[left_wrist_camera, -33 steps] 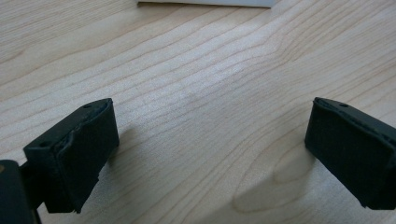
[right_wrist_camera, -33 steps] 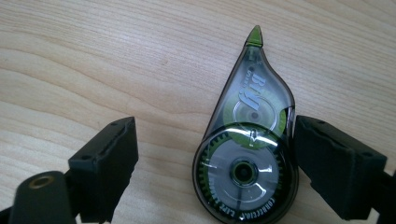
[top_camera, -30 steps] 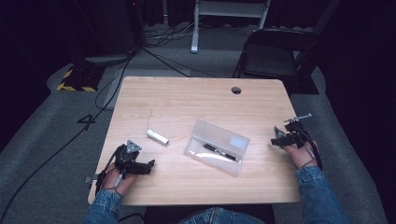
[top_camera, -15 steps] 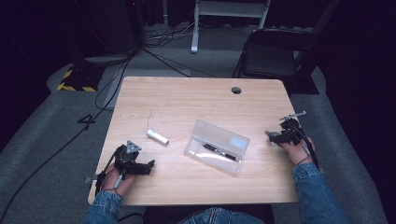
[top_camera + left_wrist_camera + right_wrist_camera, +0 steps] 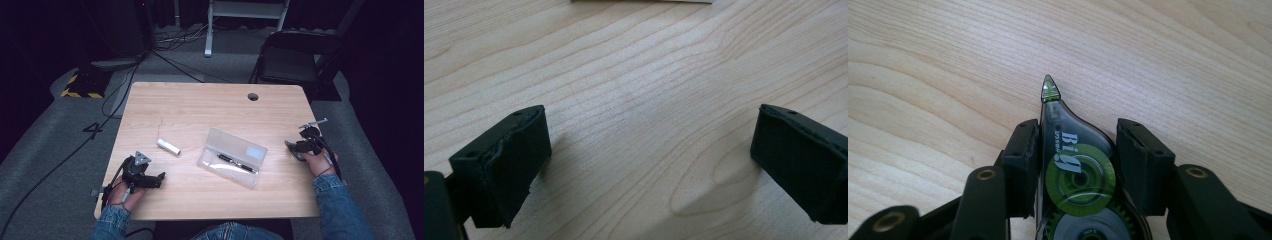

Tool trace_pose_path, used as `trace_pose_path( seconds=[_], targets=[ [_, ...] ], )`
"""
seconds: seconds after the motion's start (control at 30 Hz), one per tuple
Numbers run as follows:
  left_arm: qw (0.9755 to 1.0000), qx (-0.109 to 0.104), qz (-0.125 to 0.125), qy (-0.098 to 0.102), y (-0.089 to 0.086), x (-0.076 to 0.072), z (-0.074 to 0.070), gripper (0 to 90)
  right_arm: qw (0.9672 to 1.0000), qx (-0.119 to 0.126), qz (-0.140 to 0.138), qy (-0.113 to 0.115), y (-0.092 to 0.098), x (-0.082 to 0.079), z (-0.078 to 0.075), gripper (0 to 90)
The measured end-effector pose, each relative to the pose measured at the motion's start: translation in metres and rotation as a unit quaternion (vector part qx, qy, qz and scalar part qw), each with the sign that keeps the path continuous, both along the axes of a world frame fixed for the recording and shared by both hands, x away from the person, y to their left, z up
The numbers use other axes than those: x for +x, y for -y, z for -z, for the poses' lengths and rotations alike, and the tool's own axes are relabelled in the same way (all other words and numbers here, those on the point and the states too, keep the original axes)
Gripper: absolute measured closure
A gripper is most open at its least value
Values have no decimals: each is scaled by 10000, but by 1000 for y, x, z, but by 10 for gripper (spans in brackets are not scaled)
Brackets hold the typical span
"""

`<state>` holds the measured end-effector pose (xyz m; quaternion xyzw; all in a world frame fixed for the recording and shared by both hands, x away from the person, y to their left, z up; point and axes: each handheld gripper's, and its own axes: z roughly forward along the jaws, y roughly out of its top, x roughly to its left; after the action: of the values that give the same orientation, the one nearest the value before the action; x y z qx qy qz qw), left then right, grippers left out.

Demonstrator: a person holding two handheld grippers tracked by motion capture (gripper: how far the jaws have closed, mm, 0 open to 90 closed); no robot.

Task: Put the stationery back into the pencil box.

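My right gripper [image 5: 1078,150] lies low over the table near its right edge [image 5: 296,146]. A correction tape dispenser [image 5: 1075,170], smoky clear with a green reel and a green tip, sits between the jaws. They have just been closing and both pads now touch its sides. My left gripper [image 5: 159,179] rests at the front left of the table. In its own view it is open [image 5: 649,160] over bare wood with nothing between its pads [image 5: 504,165].
A clear plastic pencil case [image 5: 232,156] with a black pen [image 5: 236,163] inside lies mid-table. A small white cylinder [image 5: 168,146] lies left of it. The wooden table [image 5: 200,110] has a cable hole [image 5: 253,96]. A black chair [image 5: 295,55] stands beyond the far right corner.
The right gripper has edged slightly left towards the case. The left hand and the things on the table have kept still.
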<state>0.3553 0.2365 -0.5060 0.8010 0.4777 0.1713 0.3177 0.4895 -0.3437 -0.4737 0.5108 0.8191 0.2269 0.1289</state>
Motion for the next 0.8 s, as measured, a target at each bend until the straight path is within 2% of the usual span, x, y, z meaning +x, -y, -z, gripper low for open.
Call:
trace_pose_path(
  seconds=[0.07, 0.47, 0.57, 0.8],
  targets=[
    [10000, 1, 1, 0, 0, 0, 0, 31, 10000, 13, 4, -61, 0, 1, -1, 536],
    [10000, 1, 0, 1, 0, 0, 0, 31, 9999, 92, -34, 90, -1, -4, -12, 539],
    [10000, 2, 0, 1, 0, 0, 0, 30, 9997, 135, -76, 203, -3, -9, -21, 539],
    [10000, 1, 1, 1, 0, 0, 0, 30, 9991, 222, -204, 309, -10, -16, -35, 540]
  ],
)
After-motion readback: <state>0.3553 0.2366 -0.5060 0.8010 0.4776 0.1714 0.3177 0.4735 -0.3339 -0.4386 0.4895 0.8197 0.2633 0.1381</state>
